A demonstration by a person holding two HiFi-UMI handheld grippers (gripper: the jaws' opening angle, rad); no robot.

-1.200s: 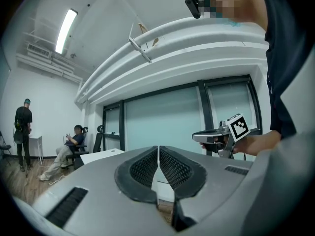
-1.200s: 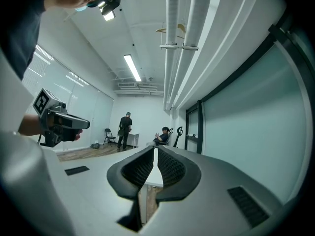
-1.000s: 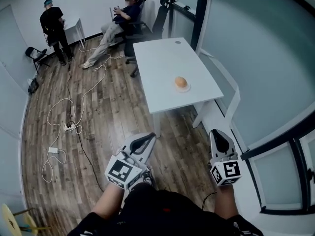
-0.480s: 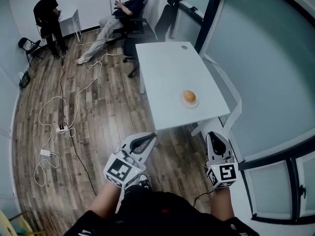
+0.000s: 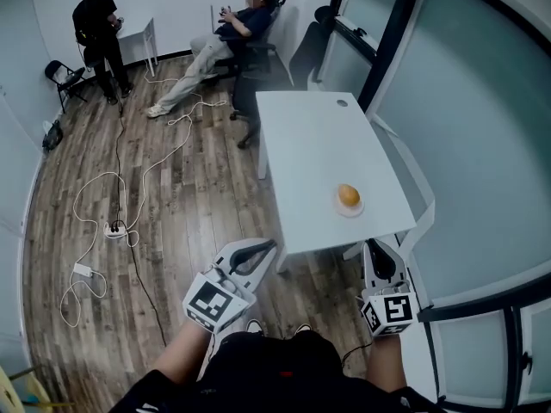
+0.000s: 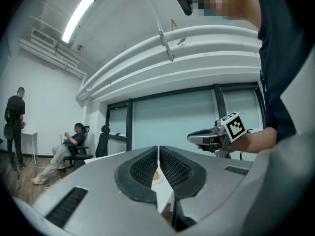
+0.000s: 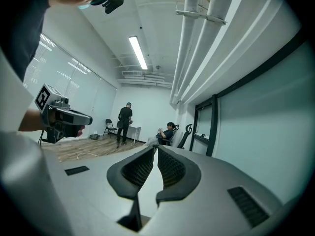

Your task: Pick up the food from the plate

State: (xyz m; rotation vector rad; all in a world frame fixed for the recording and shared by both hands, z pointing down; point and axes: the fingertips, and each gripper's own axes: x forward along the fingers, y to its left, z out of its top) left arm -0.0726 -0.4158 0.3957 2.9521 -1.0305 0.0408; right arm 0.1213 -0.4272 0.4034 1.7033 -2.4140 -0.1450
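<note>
Approach step, by judgement: the left gripper (image 5: 269,246) and right gripper (image 5: 376,245), jaws pressed together and empty, hang short of the round orange-brown food (image 5: 348,195) on its small white plate (image 5: 350,212); next, advance and spread one pair.

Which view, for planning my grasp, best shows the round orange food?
Head view: round orange food sits unobstructed on the white plate. Left gripper view shows a sliver past its jaws; right gripper view, none.

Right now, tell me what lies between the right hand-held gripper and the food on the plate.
Head view: only the near edge and bare top of the table separate the right hand-held gripper from the food.
</note>
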